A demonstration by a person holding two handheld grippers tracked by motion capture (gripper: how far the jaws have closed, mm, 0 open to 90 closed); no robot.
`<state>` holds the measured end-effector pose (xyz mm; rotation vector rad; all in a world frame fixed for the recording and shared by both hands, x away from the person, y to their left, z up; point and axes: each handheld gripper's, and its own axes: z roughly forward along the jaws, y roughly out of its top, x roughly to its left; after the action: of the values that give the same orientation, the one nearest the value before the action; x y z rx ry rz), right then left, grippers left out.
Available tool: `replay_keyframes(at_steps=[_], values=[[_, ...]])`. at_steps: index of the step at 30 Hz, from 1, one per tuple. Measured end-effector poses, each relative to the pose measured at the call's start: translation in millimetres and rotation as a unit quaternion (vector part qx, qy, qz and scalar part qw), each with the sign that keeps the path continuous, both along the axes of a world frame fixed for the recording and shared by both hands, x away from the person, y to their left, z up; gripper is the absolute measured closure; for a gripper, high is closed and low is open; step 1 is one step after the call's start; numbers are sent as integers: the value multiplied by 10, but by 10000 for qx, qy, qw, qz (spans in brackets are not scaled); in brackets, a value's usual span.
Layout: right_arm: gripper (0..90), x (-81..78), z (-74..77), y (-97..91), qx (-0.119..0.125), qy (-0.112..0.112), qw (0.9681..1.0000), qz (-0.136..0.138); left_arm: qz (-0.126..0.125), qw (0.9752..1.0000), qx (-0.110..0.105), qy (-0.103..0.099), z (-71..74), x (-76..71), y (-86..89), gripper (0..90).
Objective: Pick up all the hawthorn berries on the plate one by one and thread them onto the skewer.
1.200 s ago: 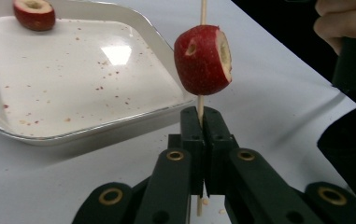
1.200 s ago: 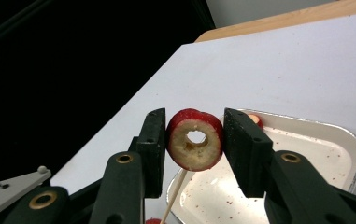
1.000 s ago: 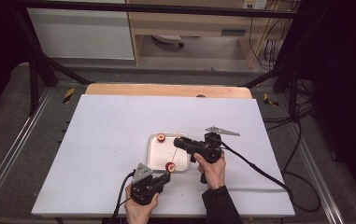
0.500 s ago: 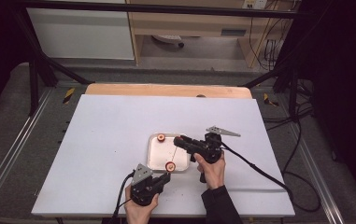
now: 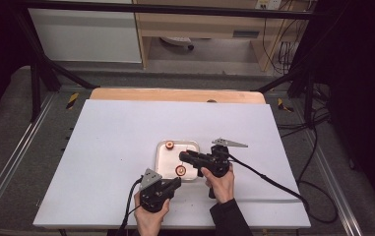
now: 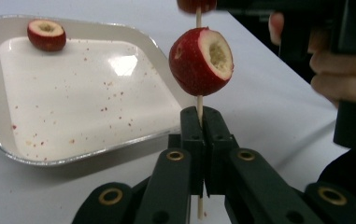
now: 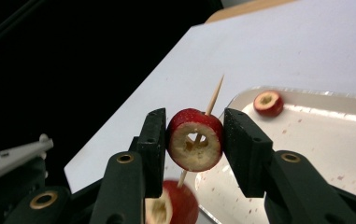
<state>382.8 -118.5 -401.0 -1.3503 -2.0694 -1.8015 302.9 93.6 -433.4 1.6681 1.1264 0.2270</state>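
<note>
A person sits at a white table [image 5: 126, 147] holding a two-jaw gripper in each hand; the forearms come in from the bottom edge of the high view.

The left gripper [image 6: 202, 122] has its jaws pressed together on a thin wooden skewer [image 6: 199, 105], which stands upright between them; in the high view this gripper [image 5: 174, 183] sits near the front edge of the table, just in front of a square foil tray [image 5: 163, 162].

A cored red fruit piece [image 6: 201, 61], its pale hollow facing right in the left gripper view, is threaded on the skewer above the left jaws; it hangs clear of them, with bare stick between.

The right gripper [image 7: 195, 137] is clamped on a second cored fruit piece [image 7: 195, 139], one pad against each side; the skewer passes through its hollow centre and the pointed tip sticks out beyond it; in the high view the right gripper [image 5: 186, 157] reaches in over the tray's right part, level with the table.

In the right gripper view the lower fruit piece shows blurred beneath the held one.

A third fruit piece [image 5: 170, 145] lies loose in the far left corner of the tray, well apart from both grippers; the tray's floor is speckled with small red flecks; it is otherwise bare.

A black cable [image 5: 268, 179] trails from the right gripper across the table to the right.
</note>
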Motion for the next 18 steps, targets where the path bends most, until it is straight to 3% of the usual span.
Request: replay_keyframes(at_steps=[9,14,18], values=[[602,-29,-24,15,-109,-49,9999,20,-70,9999,124,-46,-17,29,9,886],[422,-13,59,-50,-174,-323,9992,-135,-84,9991,408,-74,-101,-5,140,886],[294,44,84,-104,-556,-405,9975,-163,-47,9979,641,-54,-149,-24,273,885]])
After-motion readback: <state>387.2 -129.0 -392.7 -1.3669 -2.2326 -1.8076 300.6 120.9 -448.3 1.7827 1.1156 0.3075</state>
